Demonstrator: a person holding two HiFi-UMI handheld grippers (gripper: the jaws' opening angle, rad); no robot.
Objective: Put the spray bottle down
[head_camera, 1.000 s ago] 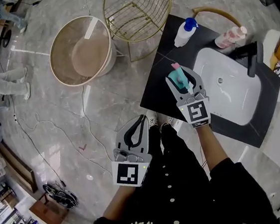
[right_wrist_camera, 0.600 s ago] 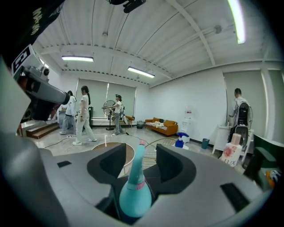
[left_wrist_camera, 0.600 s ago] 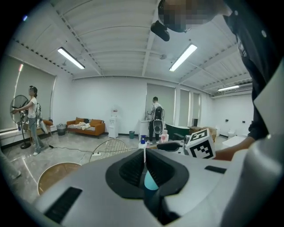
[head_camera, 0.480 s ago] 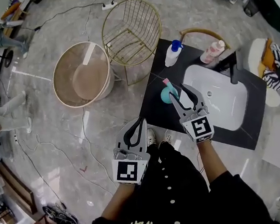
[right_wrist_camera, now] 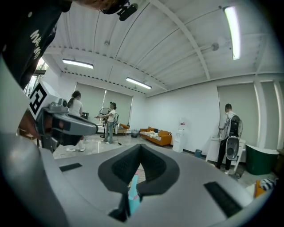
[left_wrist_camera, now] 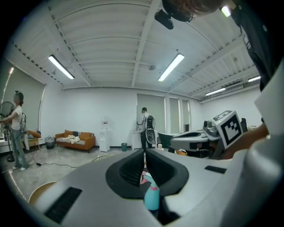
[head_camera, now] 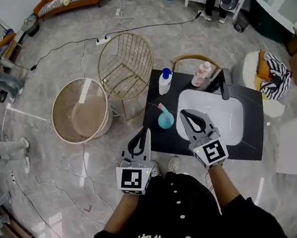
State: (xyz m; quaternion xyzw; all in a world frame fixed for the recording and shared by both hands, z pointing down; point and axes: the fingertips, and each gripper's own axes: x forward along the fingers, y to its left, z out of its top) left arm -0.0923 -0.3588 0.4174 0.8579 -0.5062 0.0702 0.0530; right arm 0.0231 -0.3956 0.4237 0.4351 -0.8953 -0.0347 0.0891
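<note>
Since a second ago the teal spray bottle (head_camera: 164,120) has left my right gripper (head_camera: 185,115). Back then those jaws were clamped on it; now it is standing upright by itself on the black countertop (head_camera: 251,125), just left of the white sink (head_camera: 230,114), with its pink trigger head on top.

I am holding my right gripper over the sink's near-left part. Its jaws are pressing together at the tips with nothing between them, and through the hollow behind the tips the right gripper view is showing only the bottle beyond. The bottle is sitting just left of those tips, clear of them.

I am holding my left gripper (head_camera: 146,131) further left of the sink, at the counter's left edge. Its jaws are also lying closed on nothing, and the teal bottle is peeking through their hollow in the left gripper view. The bottle is standing between my two grippers, touching neither.

A white bottle with a blue cap (head_camera: 165,82) is standing off the sink's far-left corner. A pink bottle (head_camera: 202,74) is sitting at the sink's far edge, near the black faucet (head_camera: 224,83).
</note>
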